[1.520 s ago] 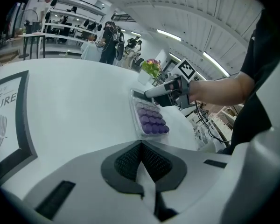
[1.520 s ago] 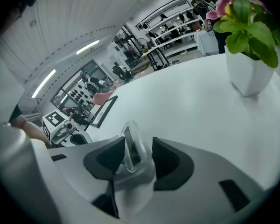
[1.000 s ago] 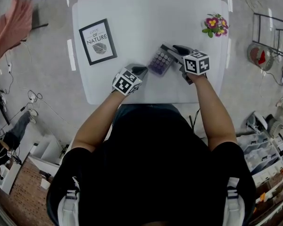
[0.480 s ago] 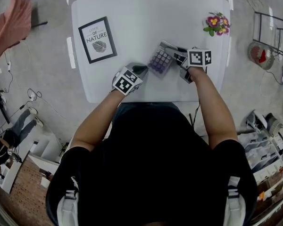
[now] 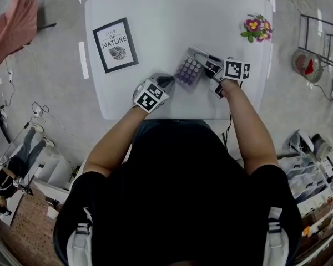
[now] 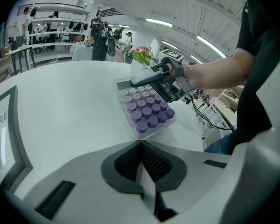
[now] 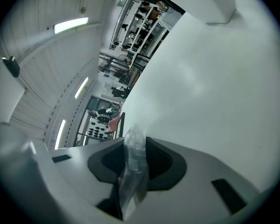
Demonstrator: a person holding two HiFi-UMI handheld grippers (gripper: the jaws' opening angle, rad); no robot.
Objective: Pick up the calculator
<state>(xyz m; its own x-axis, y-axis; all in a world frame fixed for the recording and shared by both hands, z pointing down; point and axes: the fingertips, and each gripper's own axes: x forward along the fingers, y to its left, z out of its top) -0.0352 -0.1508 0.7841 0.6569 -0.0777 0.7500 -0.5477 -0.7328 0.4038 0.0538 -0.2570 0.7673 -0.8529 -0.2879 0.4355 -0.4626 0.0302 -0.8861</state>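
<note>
White table (image 5: 155, 15) logged, framed print (image 5: 115, 45) at 9 o'clock of its centre. Calculator position? (Obs. 1)

Calculator (image 5: 190, 70) lies at 4 o'clock of the table's centre, purple keys up, in a clear case. From the left gripper view its near corner looks down on the table. Cannot tell whether the far side is off. (Obs. 2)

What changed over the last second? (Obs. 1)

Right gripper (image 5: 208, 65) reaches in from 3 o'clock of the calculator. Its marker cube has rolled since a second ago, and its jaws have just been closing. Its own view shows the clear edge (image 7: 133, 160) pinched between them: a grip on the calculator. Left gripper (image 5: 165, 82) sits just beside the calculator at 7 o'clock. It is clenched on nothing and has not moved. (Obs. 2)

Meaning for the task? (Obs. 1)

Judgement: grasp is made, lift not yet shown. The hold is on a thin, smooth edge at one side, so the calculator may pivot or slip. Raise it slowly. (Obs. 2)
</note>
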